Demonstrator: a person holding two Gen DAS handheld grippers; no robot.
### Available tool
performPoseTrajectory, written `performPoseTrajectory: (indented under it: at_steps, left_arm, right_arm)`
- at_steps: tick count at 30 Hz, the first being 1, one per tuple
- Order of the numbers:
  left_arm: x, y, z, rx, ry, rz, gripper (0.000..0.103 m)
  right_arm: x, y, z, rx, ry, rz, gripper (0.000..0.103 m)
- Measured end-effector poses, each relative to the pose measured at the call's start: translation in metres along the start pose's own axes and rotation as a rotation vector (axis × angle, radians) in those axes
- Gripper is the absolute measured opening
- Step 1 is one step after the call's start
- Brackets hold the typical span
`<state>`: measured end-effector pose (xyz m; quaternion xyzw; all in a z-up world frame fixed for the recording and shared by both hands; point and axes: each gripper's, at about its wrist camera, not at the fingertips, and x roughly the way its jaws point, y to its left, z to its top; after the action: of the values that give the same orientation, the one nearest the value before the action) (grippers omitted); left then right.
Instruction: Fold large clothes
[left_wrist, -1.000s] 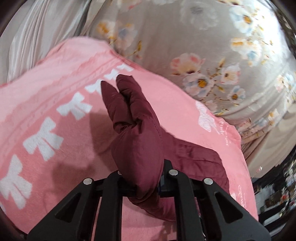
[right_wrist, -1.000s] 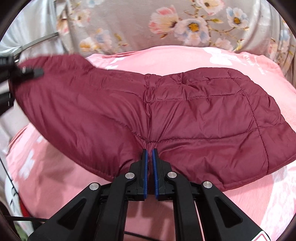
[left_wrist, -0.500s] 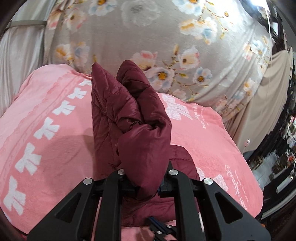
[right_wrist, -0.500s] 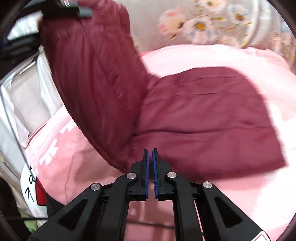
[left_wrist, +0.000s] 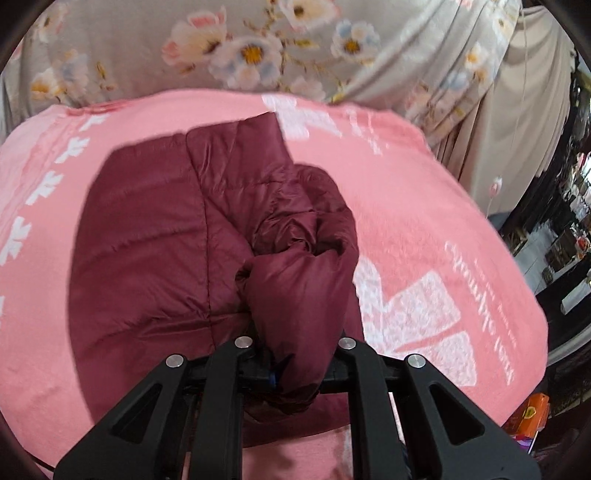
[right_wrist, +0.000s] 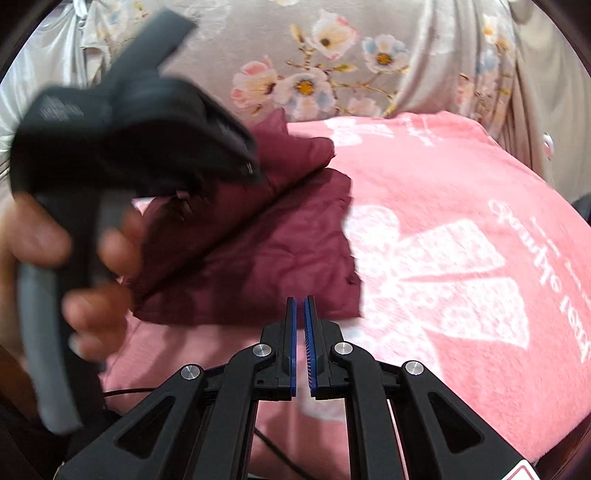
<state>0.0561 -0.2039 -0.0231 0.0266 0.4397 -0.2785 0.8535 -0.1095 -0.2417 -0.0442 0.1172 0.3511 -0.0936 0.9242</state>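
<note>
A maroon quilted puffer jacket (left_wrist: 155, 251) lies on a pink blanket (left_wrist: 424, 206) with white bows. My left gripper (left_wrist: 293, 369) is shut on a bunched fold of the jacket and holds it over the flat part. In the right wrist view the jacket (right_wrist: 258, 258) lies doubled over, just beyond my right gripper (right_wrist: 300, 306). The right jaws stand almost closed with nothing between them, short of the jacket's near edge. The left gripper's body (right_wrist: 122, 122) and the hand holding it fill the left of that view.
A grey floral sheet (left_wrist: 258, 51) covers the surface behind the blanket. A beige curtain (left_wrist: 524, 110) hangs at the right, with dark shelves and an orange box (left_wrist: 532, 413) beyond the blanket's right edge. A black cable (right_wrist: 133, 391) runs under the right gripper.
The left gripper swung the held part of the jacket across and down over the rest, folding it. The right gripper, shut at the jacket's edge before, now sits clear of the fabric.
</note>
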Motion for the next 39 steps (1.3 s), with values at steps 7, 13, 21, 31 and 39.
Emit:
performPoseTrajectory:
  at_steps: [7,13,21,31,39]
  left_arm:
    - [0.028,-0.017,-0.023,0.045,0.062,0.017,0.058]
    - [-0.048,-0.014,-0.012,-0.005,-0.053,-0.107,0.074]
    - [-0.123,0.088,0.045,-0.177,-0.313,0.284,0.075]
    - [-0.111,0.159,0.059,-0.307,-0.293,0.387,0.075]
    - [-0.080,0.166,0.073,-0.306,-0.245,0.382,0.075]
  right_arm:
    - [0.006,-0.021,-0.006,0.022,0.017,-0.039,0.008]
    - [-0.005,-0.026,0.013,0.008,-0.063,-0.060,0.025]
    - [-0.002,-0.007,0.066,-0.032,-0.190,-0.003,0.050]
    - [0.082,0.022,0.137,0.051,-0.104,0.076,0.050]
    - [0.151,0.034,0.149,0.061,0.064,0.001,0.020]
